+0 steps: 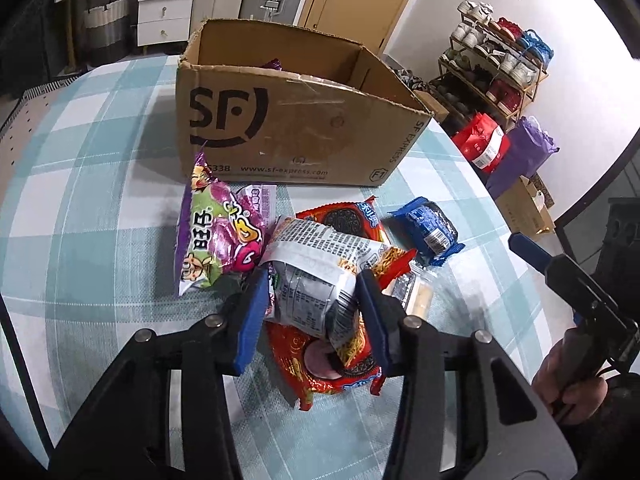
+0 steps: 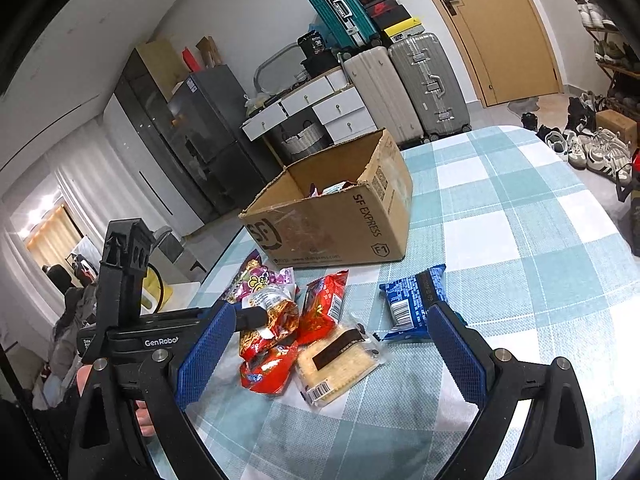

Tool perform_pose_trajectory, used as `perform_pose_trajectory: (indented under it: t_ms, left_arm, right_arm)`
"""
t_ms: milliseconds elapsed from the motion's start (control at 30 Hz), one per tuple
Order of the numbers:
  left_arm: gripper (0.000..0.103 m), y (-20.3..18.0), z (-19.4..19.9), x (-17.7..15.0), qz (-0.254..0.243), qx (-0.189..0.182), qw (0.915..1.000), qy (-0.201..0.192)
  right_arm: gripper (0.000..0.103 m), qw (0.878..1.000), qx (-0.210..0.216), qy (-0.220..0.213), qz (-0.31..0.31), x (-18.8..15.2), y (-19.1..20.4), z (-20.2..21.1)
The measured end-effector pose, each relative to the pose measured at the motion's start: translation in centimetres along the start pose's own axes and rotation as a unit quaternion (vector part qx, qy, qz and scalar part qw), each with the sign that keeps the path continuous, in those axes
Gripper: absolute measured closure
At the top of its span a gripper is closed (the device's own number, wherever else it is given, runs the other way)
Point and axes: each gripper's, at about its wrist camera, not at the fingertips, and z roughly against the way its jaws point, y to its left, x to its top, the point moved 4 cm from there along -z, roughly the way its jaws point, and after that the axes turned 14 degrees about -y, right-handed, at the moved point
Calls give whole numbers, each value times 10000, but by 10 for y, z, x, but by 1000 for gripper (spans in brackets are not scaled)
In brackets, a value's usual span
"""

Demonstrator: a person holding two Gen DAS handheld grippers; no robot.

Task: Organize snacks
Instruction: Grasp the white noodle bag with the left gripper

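With snacks heaped at centre frame, left gripper (image 1: 316,300) is clenched on noodle pack (image 1: 320,276), presumably for cardboard box (image 1: 288,120) at upper centre; right gripper (image 2: 332,340) gapes, idle, w/ nothing held.

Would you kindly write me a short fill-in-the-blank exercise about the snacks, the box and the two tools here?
1. The left tool is shut on a ____ packet.
2. The right tool has its jaws ____ and holds nothing.
3. The cardboard box stands on a table with a ____ cloth.
4. The ____ biscuit packet lies apart from the pile, on its right.

Missing words: noodle; open; checked; blue
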Motion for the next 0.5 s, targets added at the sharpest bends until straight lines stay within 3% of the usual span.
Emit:
perform_pose_trajectory:
  t_ms: [500]
  left_arm:
    - [63, 6, 21, -7, 212, -162, 9996, -52]
  right_arm:
    - [5, 9999, 72, 53, 96, -4, 10, -6]
